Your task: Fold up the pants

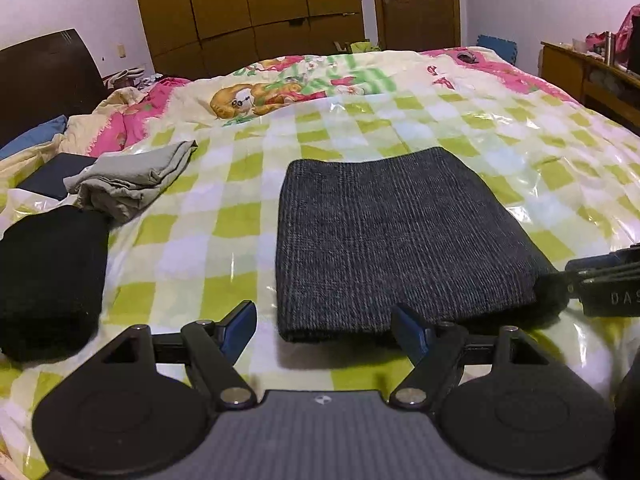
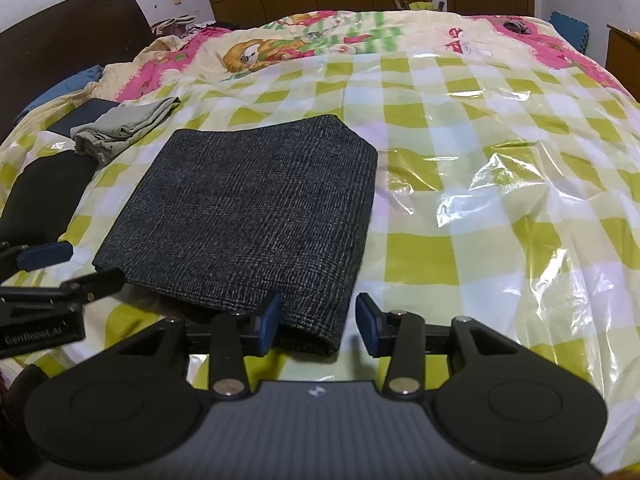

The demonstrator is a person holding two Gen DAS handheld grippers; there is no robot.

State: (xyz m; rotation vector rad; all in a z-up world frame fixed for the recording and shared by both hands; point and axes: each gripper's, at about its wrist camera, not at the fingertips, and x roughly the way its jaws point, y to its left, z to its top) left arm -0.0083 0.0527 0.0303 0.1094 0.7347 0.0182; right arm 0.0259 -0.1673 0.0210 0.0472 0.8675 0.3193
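Note:
The dark grey woven pants (image 1: 400, 232) (image 2: 248, 208) lie folded into a flat rectangle on the green-checked plastic sheet (image 2: 460, 240) over the bed. My left gripper (image 1: 326, 332) stands open at the pants' near left corner; that corner lies between its blue pads (image 1: 240, 328), which do not press on it. My right gripper (image 2: 319, 324) is open at the near right corner. Its left pad (image 2: 268, 324) sits beside the folded edge, and its right pad stands apart from the cloth. Each gripper also shows at the edge of the other's view.
At the left lie a folded light grey garment (image 1: 132, 180), a folded black garment (image 1: 48, 280) and a dark blue item (image 1: 52, 176). A cartoon-print quilt (image 1: 280, 88) covers the far bed. A dark headboard (image 1: 44, 76) stands left, a wooden desk (image 1: 580, 76) right.

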